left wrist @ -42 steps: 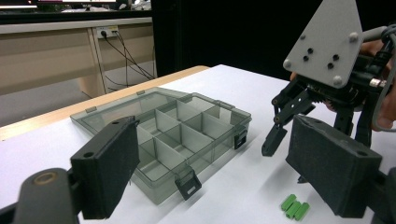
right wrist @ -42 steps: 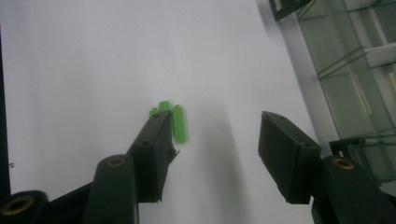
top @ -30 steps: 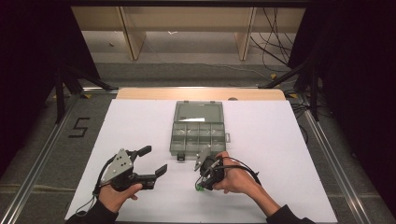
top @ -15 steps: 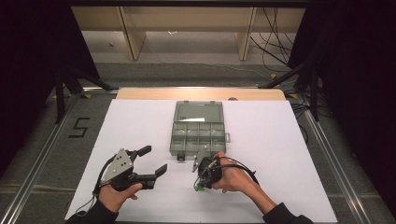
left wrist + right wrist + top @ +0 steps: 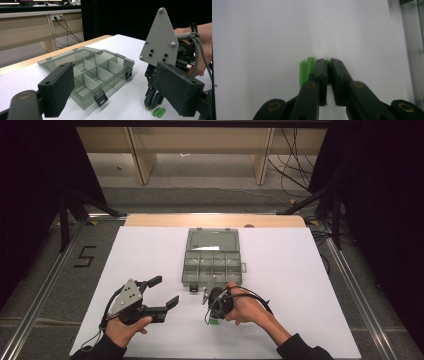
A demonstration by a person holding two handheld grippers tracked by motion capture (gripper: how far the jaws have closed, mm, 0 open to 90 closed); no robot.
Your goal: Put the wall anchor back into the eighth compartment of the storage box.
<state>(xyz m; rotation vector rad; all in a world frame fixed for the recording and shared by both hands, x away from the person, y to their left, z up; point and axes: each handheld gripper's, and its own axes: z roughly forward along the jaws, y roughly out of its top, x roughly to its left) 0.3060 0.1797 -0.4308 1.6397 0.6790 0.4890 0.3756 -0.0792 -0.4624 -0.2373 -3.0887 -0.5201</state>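
The right hand-held gripper (image 5: pixel 328 65) is nearly closed on one green plastic piece (image 5: pixel 327 63) on the bench (image 5: pixel 300 270); the left hand-held gripper (image 5: pixel 161 292) hangs wide open and empty; next, probably lift it to the open compartment box (image 5: pixel 212 265) just beyond.

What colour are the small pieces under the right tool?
Bright green pieces; clearest in the right gripper view.

small green pegs (image 5: pixel 307 70), lying on white table (image 5: pixel 262 37)
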